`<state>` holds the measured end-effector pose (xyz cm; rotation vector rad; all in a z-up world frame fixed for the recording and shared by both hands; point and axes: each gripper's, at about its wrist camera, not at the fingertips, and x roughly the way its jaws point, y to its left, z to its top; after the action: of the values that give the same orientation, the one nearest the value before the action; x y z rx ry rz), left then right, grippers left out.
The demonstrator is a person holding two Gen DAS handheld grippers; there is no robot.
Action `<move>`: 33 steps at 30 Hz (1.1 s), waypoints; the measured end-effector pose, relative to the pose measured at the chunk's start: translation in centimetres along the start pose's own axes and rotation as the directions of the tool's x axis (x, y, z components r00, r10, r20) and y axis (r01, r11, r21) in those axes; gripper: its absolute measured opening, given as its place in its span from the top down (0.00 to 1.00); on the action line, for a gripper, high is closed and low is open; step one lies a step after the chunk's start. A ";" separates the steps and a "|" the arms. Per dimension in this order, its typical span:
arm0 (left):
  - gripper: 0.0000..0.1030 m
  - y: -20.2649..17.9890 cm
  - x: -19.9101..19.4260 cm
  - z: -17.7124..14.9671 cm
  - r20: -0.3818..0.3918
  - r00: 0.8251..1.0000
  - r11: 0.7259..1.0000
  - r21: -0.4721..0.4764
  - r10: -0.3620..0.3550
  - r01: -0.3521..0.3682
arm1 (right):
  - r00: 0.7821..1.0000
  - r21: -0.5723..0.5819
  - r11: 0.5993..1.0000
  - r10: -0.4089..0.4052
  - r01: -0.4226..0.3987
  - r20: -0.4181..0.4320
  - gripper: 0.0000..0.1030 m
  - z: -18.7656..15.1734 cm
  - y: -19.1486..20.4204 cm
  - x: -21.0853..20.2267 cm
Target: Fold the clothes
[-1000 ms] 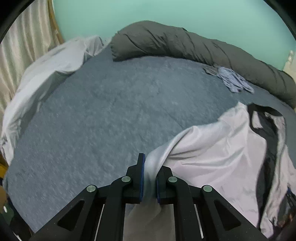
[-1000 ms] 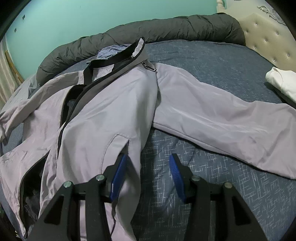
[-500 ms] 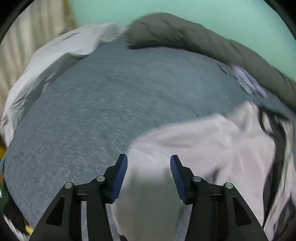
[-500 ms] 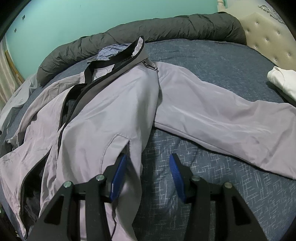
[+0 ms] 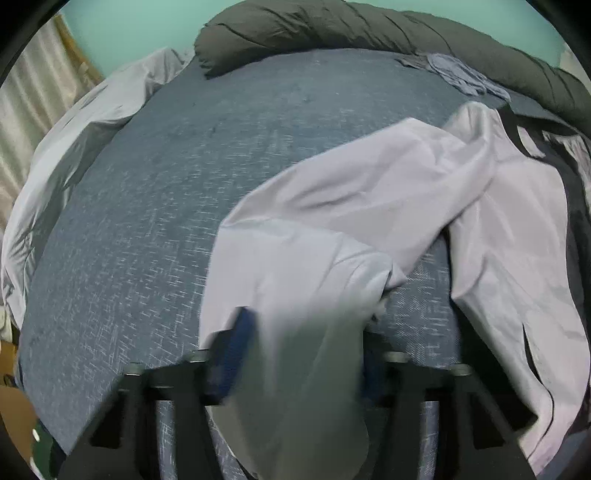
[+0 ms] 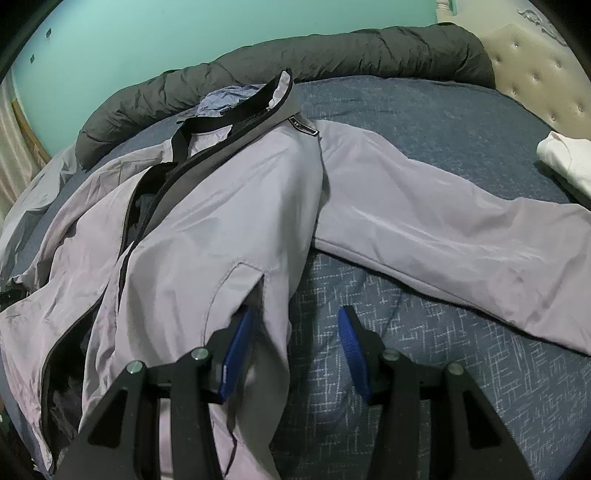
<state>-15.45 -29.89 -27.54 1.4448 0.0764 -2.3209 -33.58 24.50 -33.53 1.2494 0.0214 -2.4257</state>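
A pale lilac jacket lies spread on the blue-grey bedspread, front side up, its dark zip partly undone and its black-lined collar standing towards the far edge. One sleeve stretches out flat to the right, smooth and slightly glossy, like thin woven nylon. The right gripper hovers over the jacket's side hem with its jaws spread wide; the left blue pad sits above the slit pocket, the right pad above bare bedspread, and nothing is held between them.

In the left wrist view, the other sleeve lies loosely crumpled, running from the jacket body on the right down to the left gripper. Its cuff end drapes between the parted blue fingers; the frame is blurred there, but the jaws look released, the cloth merely lying across the gap.

The bedspread has a coarse cross-hatched weave. A dark olive quilted duvet is rolled into a long bolster along the far edge, with a small crumpled blue cloth beside it.
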 end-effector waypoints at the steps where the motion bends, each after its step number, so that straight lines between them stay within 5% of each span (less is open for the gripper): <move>1: 0.98 0.3 -0.2 0.1 0.008 1.000 1.000 -0.002 0.000 0.000 | 1.000 -0.001 1.000 -0.001 0.001 0.000 0.53 0.0 0.0 0.0; 10: 0.99 6.4 -3.4 3.6 0.103 0.994 0.990 -0.136 -0.030 0.044 | 1.000 -0.012 1.000 -0.010 0.010 0.003 0.52 -0.1 0.1 0.1; 21: 0.99 15.6 0.2 8.5 0.061 0.998 0.922 -0.384 -0.026 0.048 | 0.999 -0.038 0.999 -0.034 0.035 0.007 0.53 -0.1 0.4 0.7; 26: 0.94 17.8 3.6 9.5 0.002 1.000 0.894 -0.448 0.025 -0.021 | 0.999 -0.049 0.998 -0.043 0.044 0.014 0.52 -0.1 0.5 0.8; 28: 0.82 17.7 4.1 9.9 -0.001 0.997 0.900 -0.430 0.073 -0.067 | 0.999 -0.052 0.998 -0.044 0.045 0.016 0.52 0.0 0.6 0.8; 30: 0.51 17.9 3.8 10.1 0.005 0.992 0.907 -0.407 0.123 -0.110 | 0.999 -0.053 0.998 -0.044 0.045 0.017 0.53 0.0 0.7 0.8; 33: 0.39 18.8 3.3 10.3 0.003 0.986 0.910 -0.386 0.167 -0.153 | 0.999 -0.054 0.998 -0.040 0.041 0.021 0.53 -0.1 0.8 0.7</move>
<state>-18.61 -50.71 -22.55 1.1643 0.3686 -2.0535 -33.58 23.50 -34.02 1.2115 0.1076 -2.4550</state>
